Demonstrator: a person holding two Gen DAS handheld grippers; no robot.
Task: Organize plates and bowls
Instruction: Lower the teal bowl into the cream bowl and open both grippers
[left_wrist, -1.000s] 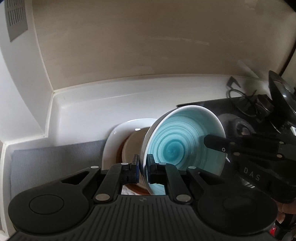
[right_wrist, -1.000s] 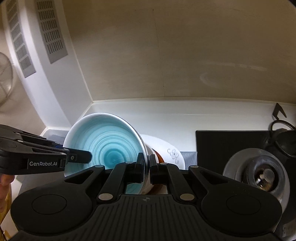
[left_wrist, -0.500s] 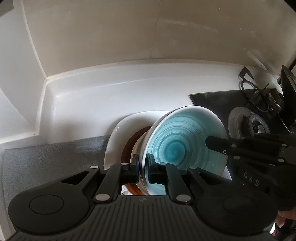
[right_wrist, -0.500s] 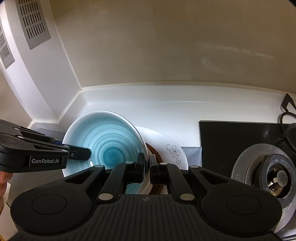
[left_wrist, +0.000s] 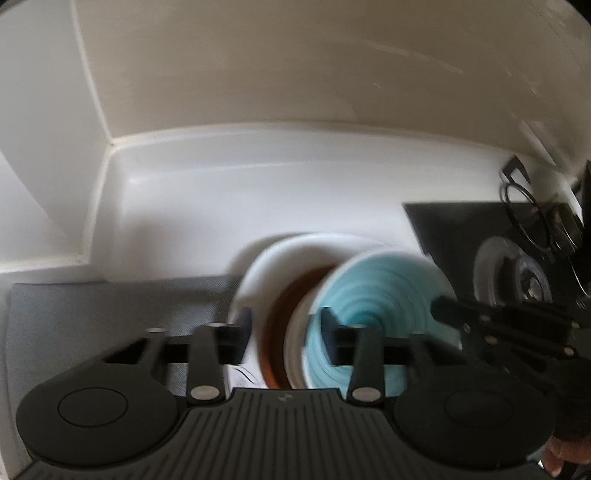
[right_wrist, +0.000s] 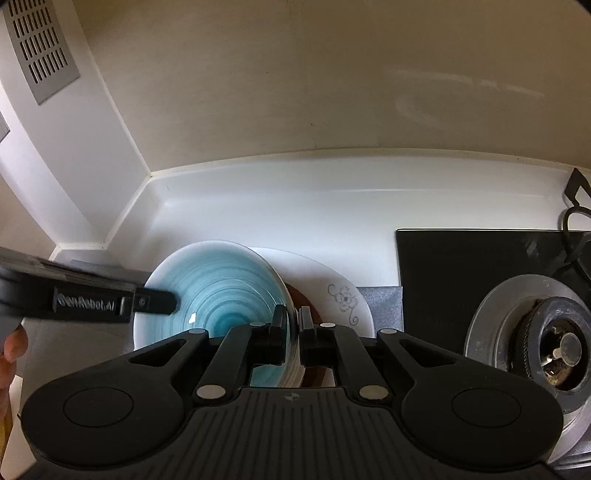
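I've got the blue bowl (right_wrist: 218, 295) down on the stack now, w/ its white rim sitting in the brown dish (left_wrist: 275, 332), which sits on the white flowered plate (right_wrist: 343, 299). The whole pile rests on the grey mat (left_wrist: 110, 314) on the white table (right_wrist: 295, 206), just beside the black hob (right_wrist: 461, 266) and its burner (right_wrist: 554, 347).

My left tongs (left_wrist: 284, 338) are opening: pads stand apart w/ the bowl's near rim btwn them but, as far as I can tell thru the blur, no longer pressing it. My right tongs (right_wrist: 293, 326) are narrow, clamped on the bowl's rim on the other side.

Progress, as I judge it: bowl is nested or v. nearly so, so this piece is about done. Left to do: free the right tongs, back both out w/o tipping the bowl. I see no other loose plates or bowls in either view, so can't say if more remain.
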